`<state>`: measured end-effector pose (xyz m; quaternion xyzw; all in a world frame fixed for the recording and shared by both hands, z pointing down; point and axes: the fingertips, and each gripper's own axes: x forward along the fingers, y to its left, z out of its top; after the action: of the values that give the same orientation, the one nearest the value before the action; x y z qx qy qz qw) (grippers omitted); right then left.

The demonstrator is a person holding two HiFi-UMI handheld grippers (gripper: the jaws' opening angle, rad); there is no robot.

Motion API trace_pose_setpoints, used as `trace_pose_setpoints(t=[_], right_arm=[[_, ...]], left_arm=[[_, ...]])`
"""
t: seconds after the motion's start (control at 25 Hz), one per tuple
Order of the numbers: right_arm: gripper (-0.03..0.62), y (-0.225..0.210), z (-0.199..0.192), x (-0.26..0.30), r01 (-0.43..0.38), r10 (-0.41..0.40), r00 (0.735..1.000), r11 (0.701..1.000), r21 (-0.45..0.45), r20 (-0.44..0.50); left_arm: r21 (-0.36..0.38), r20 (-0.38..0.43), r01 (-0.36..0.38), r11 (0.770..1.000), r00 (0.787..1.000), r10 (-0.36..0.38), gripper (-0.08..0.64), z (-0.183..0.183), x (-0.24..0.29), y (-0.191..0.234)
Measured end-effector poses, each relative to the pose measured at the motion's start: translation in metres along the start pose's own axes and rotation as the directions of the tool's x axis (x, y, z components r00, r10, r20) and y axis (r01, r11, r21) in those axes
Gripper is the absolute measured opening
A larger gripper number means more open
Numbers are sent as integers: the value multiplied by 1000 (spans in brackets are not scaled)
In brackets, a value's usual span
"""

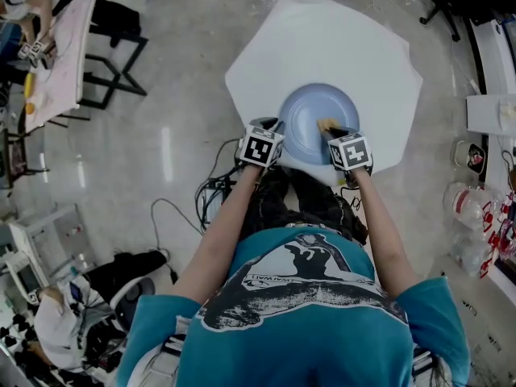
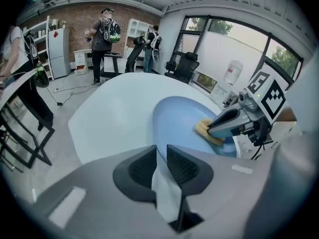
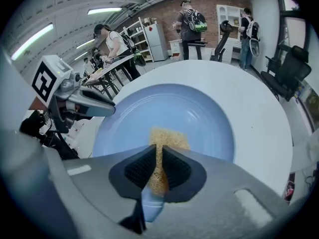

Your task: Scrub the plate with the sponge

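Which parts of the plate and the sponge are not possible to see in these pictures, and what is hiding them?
Head view: parts of the plate's near rim lie under the left gripper and the right gripper.
Right gripper view: the sponge's near end is covered by that gripper's own body.
Left gripper view: part of the sponge and the plate's right edge are behind the right gripper.

White multi-sided surface [image 1: 322, 39], standing on a glossy grey floor [image 1: 177, 95]. Directly on it: one blue plate [image 1: 310, 115], lying flat, close to the near edge. Wide white margin beyond the plate's far side.
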<state>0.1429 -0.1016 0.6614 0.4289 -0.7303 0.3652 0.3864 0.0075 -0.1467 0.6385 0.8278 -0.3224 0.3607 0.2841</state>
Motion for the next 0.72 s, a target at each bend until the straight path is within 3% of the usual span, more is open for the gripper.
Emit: trace_pose_setpoints(t=[0.44, 0.72], right_arm=[[41, -29, 26, 0, 84, -89, 995, 990, 114, 37], [40, -3, 37, 11, 59, -63, 997, 995, 81, 46]], left_arm=[[-28, 30, -24, 999, 999, 25, 81, 1, -7, 5], [-48, 37, -15, 999, 999, 17, 81, 0, -6, -1]])
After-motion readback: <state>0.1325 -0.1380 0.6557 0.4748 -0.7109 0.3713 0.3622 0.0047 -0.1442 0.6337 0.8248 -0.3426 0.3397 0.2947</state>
